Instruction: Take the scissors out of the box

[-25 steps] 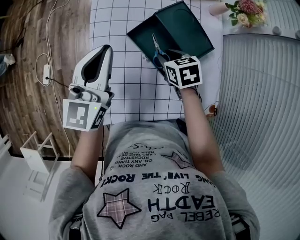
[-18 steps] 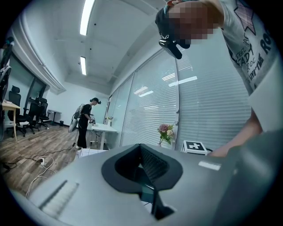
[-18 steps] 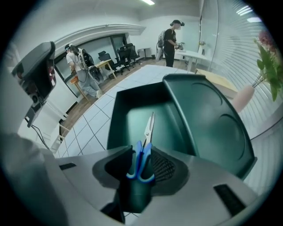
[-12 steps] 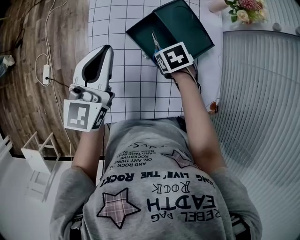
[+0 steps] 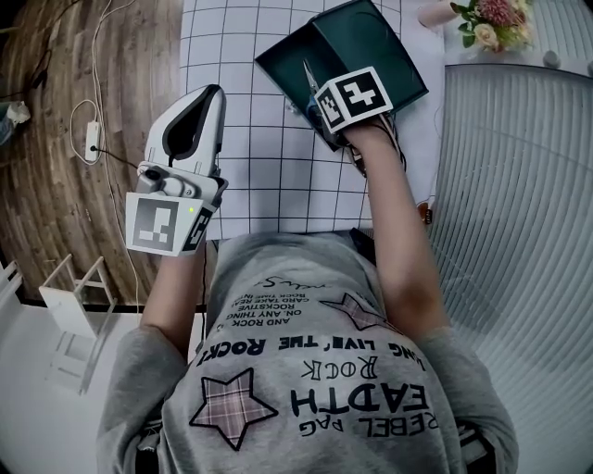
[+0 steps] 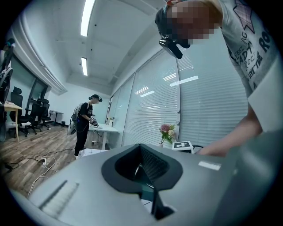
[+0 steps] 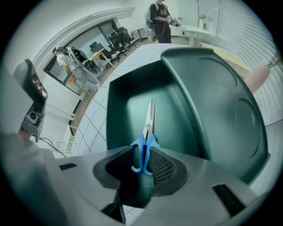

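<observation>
Up at 12 o'clock in the box (image 5: 283, 65), right tongs (image 7: 142, 159) pinch the scissors (image 7: 149, 119) by the handles, ready to lift; left tongs (image 6: 140, 168) idle, pressed together.

Your right gripper (image 7: 142, 160) seems to pinch the scissors (image 7: 148, 126) by the blue handles, blades pointing into the green box (image 7: 126, 99).

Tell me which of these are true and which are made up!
1. The scissors have blue handles. True.
2. The left tongs hold the scissors. False: they hold nothing. The scissors' handles sit between the right tongs.
3. The box is red. False: it is dark green.
4. The scissors lie inside the box. True.
5. Flowers stand past the box. True.
</observation>
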